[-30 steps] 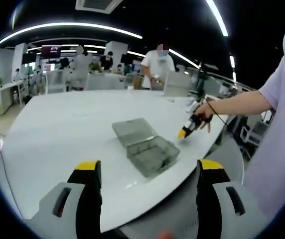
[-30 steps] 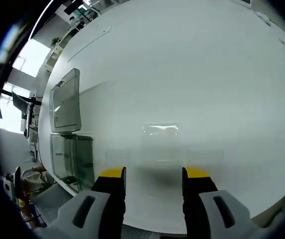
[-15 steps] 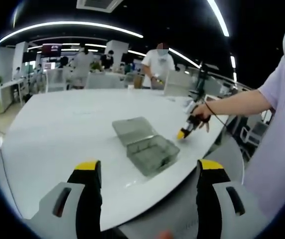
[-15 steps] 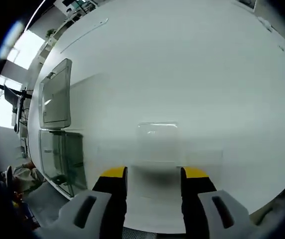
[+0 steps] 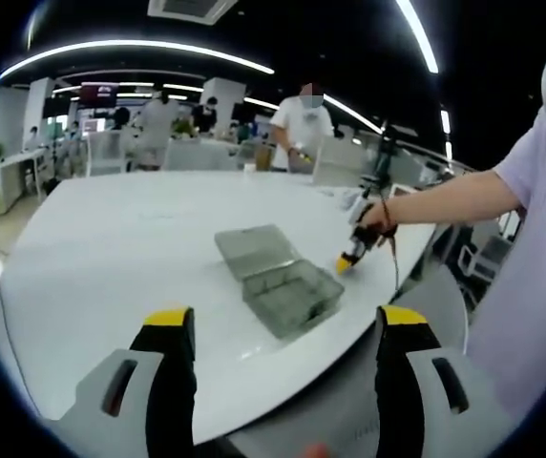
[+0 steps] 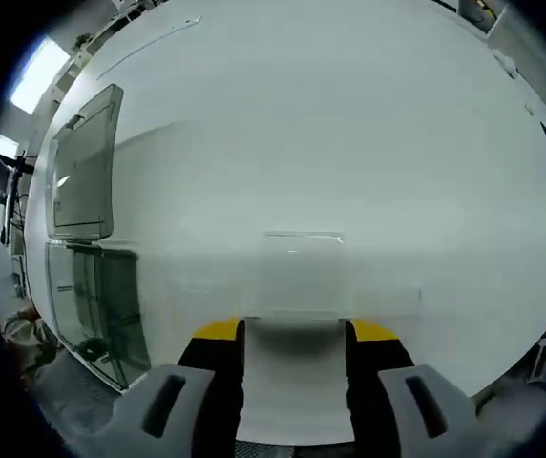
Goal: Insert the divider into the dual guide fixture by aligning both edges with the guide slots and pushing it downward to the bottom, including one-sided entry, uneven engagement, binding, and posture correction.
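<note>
Our right gripper [image 6: 294, 334], open, straddles the clear divider [image 6: 300, 274] on the worktop [image 6: 349, 124] (ungrasped); box [image 6: 87, 248] lies left, insertion unstarted.

One divider [image 6: 300, 272], one fixture [image 5: 278, 277], two claws [image 5: 281, 329].

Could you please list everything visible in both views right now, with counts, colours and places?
Table: one, white, round-edged, under everything.
Box: one, clear grey, lid swung open flat on the table, near the table's edge.
Divider: one, clear plastic sheet, flat on the table just ahead of the right gripper's tips.
Chairs: several, pale, beyond the far side of the table.
People: several, standing in the background.
Left gripper: grey with yellow tips, open, near the table's edge.
Right gripper: grey with yellow tips, open, low over the table.
</note>
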A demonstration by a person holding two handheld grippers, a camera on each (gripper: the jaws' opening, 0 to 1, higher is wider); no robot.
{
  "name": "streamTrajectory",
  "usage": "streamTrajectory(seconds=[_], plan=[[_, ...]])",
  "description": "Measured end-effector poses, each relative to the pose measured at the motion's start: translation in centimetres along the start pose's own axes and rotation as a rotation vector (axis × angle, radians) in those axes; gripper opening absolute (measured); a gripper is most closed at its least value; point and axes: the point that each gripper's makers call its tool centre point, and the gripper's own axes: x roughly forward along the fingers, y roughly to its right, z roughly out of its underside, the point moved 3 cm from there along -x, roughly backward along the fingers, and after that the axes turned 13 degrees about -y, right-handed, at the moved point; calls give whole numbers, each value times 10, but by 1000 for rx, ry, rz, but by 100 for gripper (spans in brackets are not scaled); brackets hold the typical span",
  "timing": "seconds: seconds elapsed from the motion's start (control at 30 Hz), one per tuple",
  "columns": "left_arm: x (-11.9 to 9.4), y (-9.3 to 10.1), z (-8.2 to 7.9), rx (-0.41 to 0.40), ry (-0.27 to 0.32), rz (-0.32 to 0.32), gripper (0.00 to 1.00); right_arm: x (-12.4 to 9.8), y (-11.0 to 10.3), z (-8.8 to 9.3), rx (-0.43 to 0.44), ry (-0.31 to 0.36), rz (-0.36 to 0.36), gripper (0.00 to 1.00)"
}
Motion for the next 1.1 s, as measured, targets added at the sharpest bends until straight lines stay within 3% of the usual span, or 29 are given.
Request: streamTrajectory(seconds=[0.8,1.1], plan=[[5,-4,-4,5,-4,19,74,0,-1,3,8,-19,26,35],[4,-4,-5,10,-7,17,74,0,1,2,24,-17,24,30]])
